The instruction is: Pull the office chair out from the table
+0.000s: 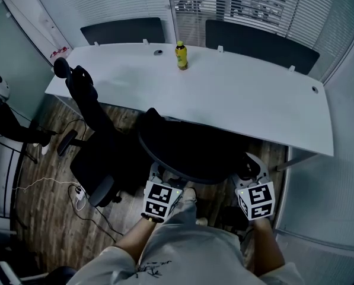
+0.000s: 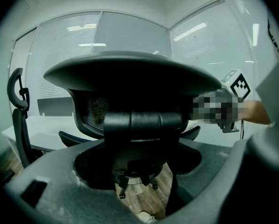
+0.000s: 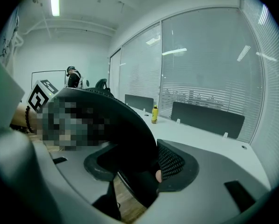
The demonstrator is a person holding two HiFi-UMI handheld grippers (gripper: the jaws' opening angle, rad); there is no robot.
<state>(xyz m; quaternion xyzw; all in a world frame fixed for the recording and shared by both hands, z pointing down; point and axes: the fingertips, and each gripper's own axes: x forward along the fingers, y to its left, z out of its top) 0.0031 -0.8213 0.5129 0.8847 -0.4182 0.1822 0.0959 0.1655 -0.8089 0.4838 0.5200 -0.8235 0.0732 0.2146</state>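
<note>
Pale grey short-slv tee, dark scribble print at 7 o'clock on its front. Dark bead bracelet on one wrist. Left gripper & right gripper: grey moulded jaws, each w/ white cube of black sq. markers.

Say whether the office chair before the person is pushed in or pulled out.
Pushed in: the office chair stands close to the white table, seat hidden beneath.
</note>
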